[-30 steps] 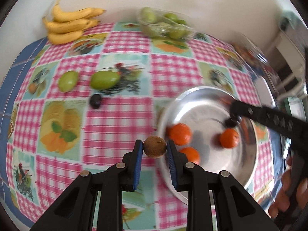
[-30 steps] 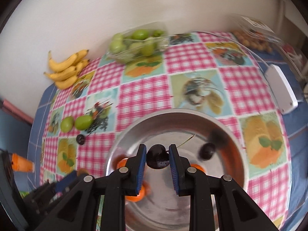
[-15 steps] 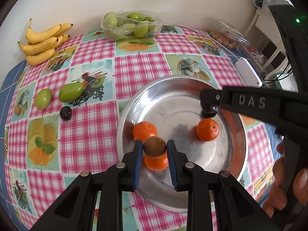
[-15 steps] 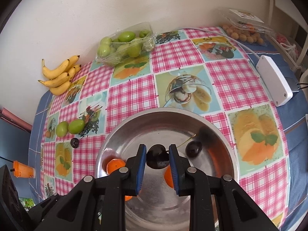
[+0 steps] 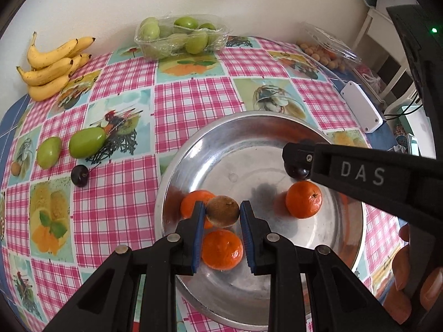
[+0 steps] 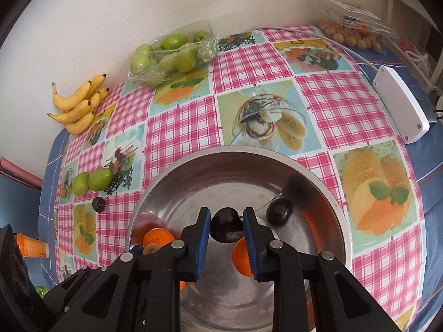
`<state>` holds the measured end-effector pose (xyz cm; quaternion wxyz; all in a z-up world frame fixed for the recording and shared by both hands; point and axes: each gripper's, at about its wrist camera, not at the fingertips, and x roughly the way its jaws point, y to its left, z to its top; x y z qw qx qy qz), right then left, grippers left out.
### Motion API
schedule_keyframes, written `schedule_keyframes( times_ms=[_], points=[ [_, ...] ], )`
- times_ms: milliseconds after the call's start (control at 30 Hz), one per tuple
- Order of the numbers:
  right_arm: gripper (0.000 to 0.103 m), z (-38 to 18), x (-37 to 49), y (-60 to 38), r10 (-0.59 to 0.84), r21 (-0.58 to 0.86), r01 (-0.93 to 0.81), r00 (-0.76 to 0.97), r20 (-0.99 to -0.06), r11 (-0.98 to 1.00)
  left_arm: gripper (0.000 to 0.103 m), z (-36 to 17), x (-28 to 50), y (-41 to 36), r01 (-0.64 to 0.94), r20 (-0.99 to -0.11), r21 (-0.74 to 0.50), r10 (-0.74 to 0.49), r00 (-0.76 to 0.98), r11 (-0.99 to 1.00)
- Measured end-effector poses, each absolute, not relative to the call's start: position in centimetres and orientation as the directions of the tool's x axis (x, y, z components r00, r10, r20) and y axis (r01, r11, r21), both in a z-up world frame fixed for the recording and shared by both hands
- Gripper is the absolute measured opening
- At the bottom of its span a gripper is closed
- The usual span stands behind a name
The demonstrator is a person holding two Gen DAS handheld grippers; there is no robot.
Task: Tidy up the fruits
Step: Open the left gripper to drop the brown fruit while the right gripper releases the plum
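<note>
Jaws of the left gripper [image 5: 223, 215] pinch a kiwi [image 5: 223, 210] over the bowl's [image 5: 177, 166] 7 o'clock side; right gripper [image 6: 227, 228] jaws pinch a cherry [image 6: 225, 228] above its centre.

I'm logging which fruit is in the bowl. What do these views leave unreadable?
- Right wrist view: one orange half hidden behind the right gripper.
- Left wrist view: dark fruit mostly covered by that gripper.
- Both views: steel bowl near rim blocked by gripper arms.
</note>
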<state>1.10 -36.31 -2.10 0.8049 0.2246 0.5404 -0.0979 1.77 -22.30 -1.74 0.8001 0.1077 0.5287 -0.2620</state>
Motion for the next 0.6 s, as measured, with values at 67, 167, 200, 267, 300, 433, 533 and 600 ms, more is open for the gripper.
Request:
schedule_keyframes(
  times_ms=[67, 167, 200, 267, 300, 433, 533, 600],
  points=[
    [0.027, -2.21, 1.11, -36.28, 0.085, 0.254, 0.402, 0.394, -0.915, 0.88, 0.027, -1.89, 1.81, -22.26, 0.532, -0.904, -0.106, -0.304, 0.3, 0.84],
    [0.027, -2.26, 1.13, -36.27, 0.084, 0.253, 0.404, 0.391, -0.917, 0.879, 0.027, -1.88, 1.81, -22.27, 0.534, -0.904, -0.107, -0.306, 0.298, 0.838],
    [0.027, -2.25, 1.11, -36.27, 0.084, 0.252, 0.404, 0.391, -0.917, 0.879, 0.027, -1.91, 1.79, -22.31, 0.536, -0.905, -0.109, -0.306, 0.294, 0.837],
    [0.027, -2.26, 1.11, -36.25, 0.082, 0.25, 0.403, 0.391, -0.917, 0.88, 0.027, -2.02, 1.67, -22.46, 0.542, -0.908, -0.109, -0.306, 0.287, 0.833],
    [0.027, -2.26, 1.13, -36.25, 0.081, 0.249, 0.403, 0.39, -0.917, 0.881, 0.027, -2.13, 1.61, -22.56, 0.547, -0.91, -0.108, -0.303, 0.282, 0.83],
    [0.027, -2.44, 1.17, -36.17, 0.083, 0.246, 0.402, 0.381, -0.921, 0.882, 0.027, -2.41, 1.5, -22.75, 0.555, -0.914, -0.106, -0.301, 0.272, 0.825],
    [0.027, -2.39, 1.19, -36.07, 0.084, 0.245, 0.398, 0.379, -0.921, 0.884, 0.027, -2.48, 1.4, -22.87, 0.56, -0.915, -0.105, -0.301, 0.269, 0.822],
    [0.027, -2.35, 1.21, -35.96, 0.086, 0.245, 0.394, 0.379, -0.921, 0.886, 0.027, -2.49, 1.27, -22.97, 0.566, -0.916, -0.104, -0.301, 0.267, 0.818]
  ],
)
